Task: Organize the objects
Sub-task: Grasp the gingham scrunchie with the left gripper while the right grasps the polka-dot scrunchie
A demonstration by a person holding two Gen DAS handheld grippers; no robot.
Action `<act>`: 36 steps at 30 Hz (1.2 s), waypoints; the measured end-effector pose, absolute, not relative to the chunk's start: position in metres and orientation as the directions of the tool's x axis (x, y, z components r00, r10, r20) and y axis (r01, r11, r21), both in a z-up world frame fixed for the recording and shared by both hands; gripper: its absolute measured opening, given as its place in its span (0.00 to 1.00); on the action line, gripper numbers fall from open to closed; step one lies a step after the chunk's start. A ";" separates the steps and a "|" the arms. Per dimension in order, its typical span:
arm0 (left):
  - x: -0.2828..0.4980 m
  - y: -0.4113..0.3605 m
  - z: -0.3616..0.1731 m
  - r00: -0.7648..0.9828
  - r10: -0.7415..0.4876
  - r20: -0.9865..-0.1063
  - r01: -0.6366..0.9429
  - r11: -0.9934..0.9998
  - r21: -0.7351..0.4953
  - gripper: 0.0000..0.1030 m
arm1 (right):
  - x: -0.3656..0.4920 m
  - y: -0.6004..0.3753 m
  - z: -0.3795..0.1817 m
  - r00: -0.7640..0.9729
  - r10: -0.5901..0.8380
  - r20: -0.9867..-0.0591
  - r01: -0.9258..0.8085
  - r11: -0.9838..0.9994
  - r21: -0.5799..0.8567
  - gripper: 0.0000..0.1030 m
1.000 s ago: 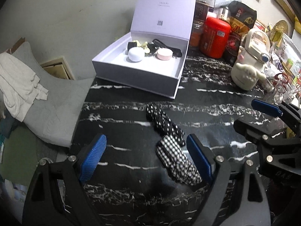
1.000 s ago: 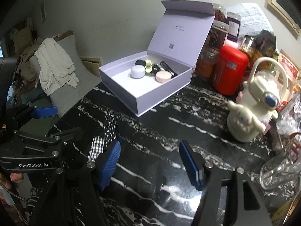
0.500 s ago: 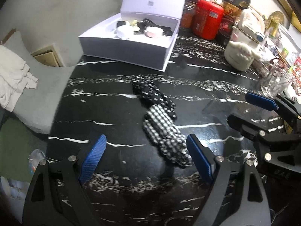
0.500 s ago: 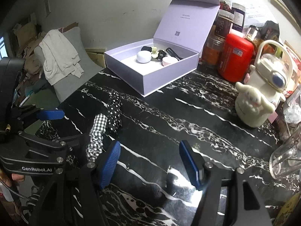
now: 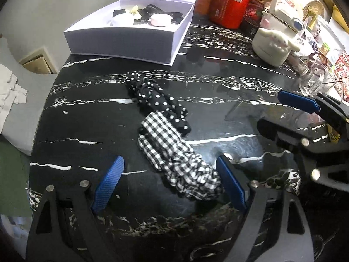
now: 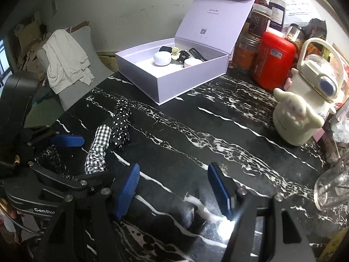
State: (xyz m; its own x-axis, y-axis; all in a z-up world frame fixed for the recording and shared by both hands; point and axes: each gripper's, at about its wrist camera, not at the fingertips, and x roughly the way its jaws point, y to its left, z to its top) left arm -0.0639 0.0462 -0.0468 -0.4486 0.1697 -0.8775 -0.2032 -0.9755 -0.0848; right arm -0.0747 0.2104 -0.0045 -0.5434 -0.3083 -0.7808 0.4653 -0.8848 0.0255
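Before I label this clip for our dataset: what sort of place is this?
Most likely a lived-in home, at a cluttered black marble table. Jars and a red canister crowd the back by a cartoon-dog water jug, a lavender gift box holds small cosmetics, and clothes drape a grey chair.

Open lavender cardboard box (image 5: 130, 37): lid cropped by the frame's top edge.
Clear drinking glass (image 6: 333, 188): cut off at right.
Small black items in box (image 6: 185, 54): indistinct.

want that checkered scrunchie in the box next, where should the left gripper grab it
Grip the checkered scrunchie across its narrow width near the bunched near end, coming straight down. It lies long and flat on the table, already between the open left gripper fingers; its far end touches the polka-dot scrunchie.
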 end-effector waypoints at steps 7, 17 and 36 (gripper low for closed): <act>-0.060 0.016 -0.050 -0.497 0.115 -0.860 -0.177 -0.984 -0.029 0.53 | -0.084 0.183 -0.012 -0.503 -0.367 -0.782 0.520 -0.852 0.065 0.64; -0.078 -0.026 -0.047 -0.533 0.127 -0.837 -0.117 -0.990 -0.076 0.45 | -0.108 0.132 -0.022 -0.452 -0.413 -0.790 0.589 -0.804 0.083 0.64; -0.074 -0.020 -0.044 -0.523 0.156 -0.838 -0.158 -0.984 -0.084 0.28 | -0.092 0.139 -0.034 -0.435 -0.364 -0.823 0.614 -0.789 0.024 0.16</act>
State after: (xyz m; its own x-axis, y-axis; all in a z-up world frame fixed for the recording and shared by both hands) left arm -0.0735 -0.0197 -0.0444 -0.5227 0.1559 -0.8381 -0.1582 -0.9838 -0.0843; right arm -0.0919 0.1391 -0.0345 -0.4353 -0.3639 -0.8234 0.6144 -0.7886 0.0238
